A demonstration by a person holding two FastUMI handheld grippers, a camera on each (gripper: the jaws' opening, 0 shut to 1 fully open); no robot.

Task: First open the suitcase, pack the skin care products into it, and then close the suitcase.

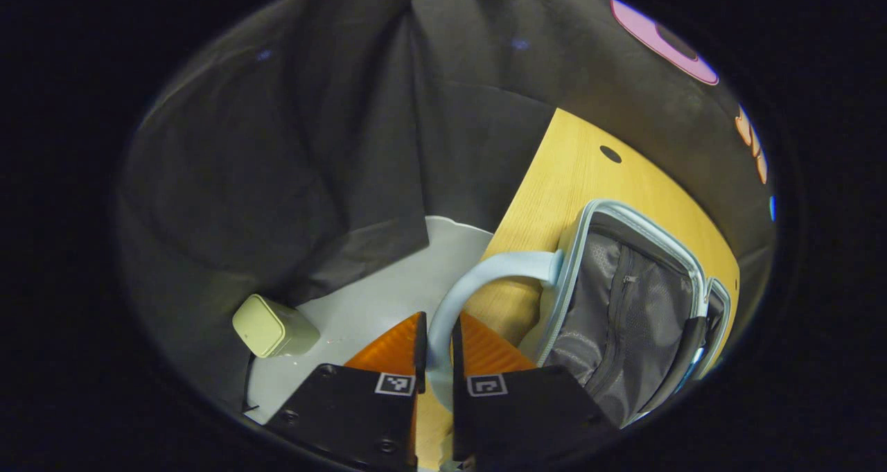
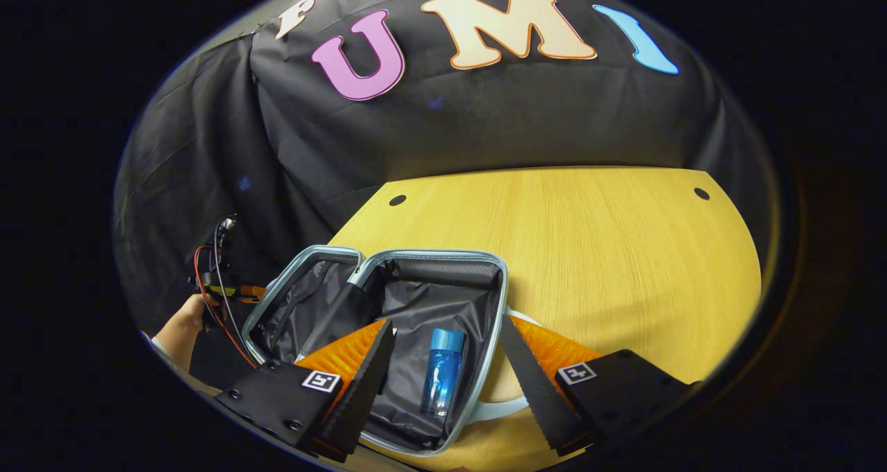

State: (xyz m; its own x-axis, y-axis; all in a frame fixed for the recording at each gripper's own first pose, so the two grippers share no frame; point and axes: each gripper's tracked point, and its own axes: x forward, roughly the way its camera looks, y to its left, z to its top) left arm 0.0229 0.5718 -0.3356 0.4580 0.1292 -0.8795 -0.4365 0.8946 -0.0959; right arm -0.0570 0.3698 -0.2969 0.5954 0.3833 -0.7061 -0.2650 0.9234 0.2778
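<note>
Suitcase (image 2: 416, 306): lies open on the table (image 2: 589, 250), both lined halves facing up, at 7 o'clock in the right gripper view.

Blue bottle (image 2: 442, 369): skin care item, lying inside the suitcase's right half, already packed.

Right gripper (image 2: 447, 389): spread wide above the bottle, holding nothing; likely just let go of it.

Handle (image 1: 471, 285): pale loop on the suitcase's edge, at 6 o'clock in the left gripper view.

Left gripper (image 1: 436, 351): clenched on the handle, both fingers pressing it, probably to steady the case or to swing the zipped mesh half (image 1: 624, 312) over.

Green box (image 1: 270, 326): on the floor at 8 o'clock, off the table, well apart from the case.

Obstruction: the right gripper hangs over the opening and must clear before closing.
</note>
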